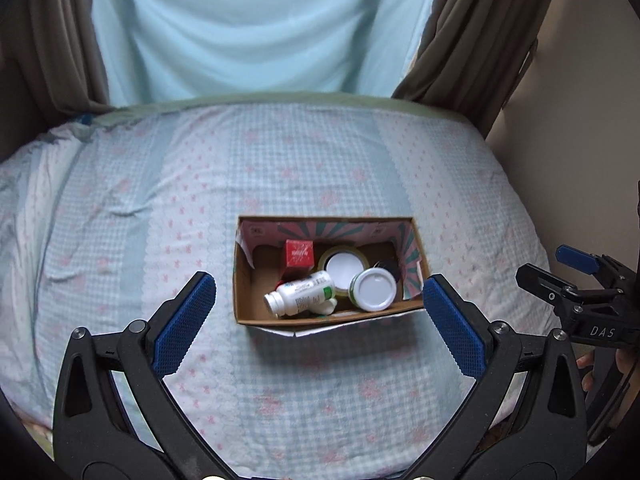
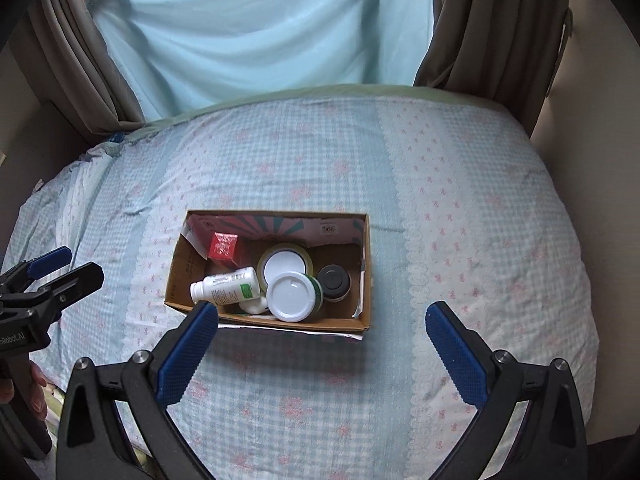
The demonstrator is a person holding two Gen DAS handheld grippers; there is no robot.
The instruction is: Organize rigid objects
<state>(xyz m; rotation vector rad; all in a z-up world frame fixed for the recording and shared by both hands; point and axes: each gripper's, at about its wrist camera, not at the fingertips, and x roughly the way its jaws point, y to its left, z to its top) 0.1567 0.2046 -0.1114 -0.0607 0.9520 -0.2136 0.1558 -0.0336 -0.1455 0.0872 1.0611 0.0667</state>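
An open cardboard box (image 1: 244, 280) sits on the bed and also shows in the right wrist view (image 2: 176, 276). Inside lie a white pill bottle on its side (image 1: 300, 294) (image 2: 228, 286), a green jar with a white lid (image 1: 372, 290) (image 2: 290, 296), a tape roll (image 1: 342, 266) (image 2: 282, 266), a small red box (image 1: 298, 254) (image 2: 224, 246) and a dark-lidded jar (image 2: 334, 280). My left gripper (image 1: 320, 316) is open and empty, above the box's near side. My right gripper (image 2: 322, 340) is open and empty, just short of the box's near wall.
The bed (image 1: 160, 184) wears a blue checked sheet with pink flowers. Brown curtains (image 1: 480, 40) and a light blue cloth (image 1: 260, 32) hang behind it. A wall (image 1: 560, 140) stands to the right. Each gripper shows at the edge of the other's view (image 1: 580, 284) (image 2: 48, 280).
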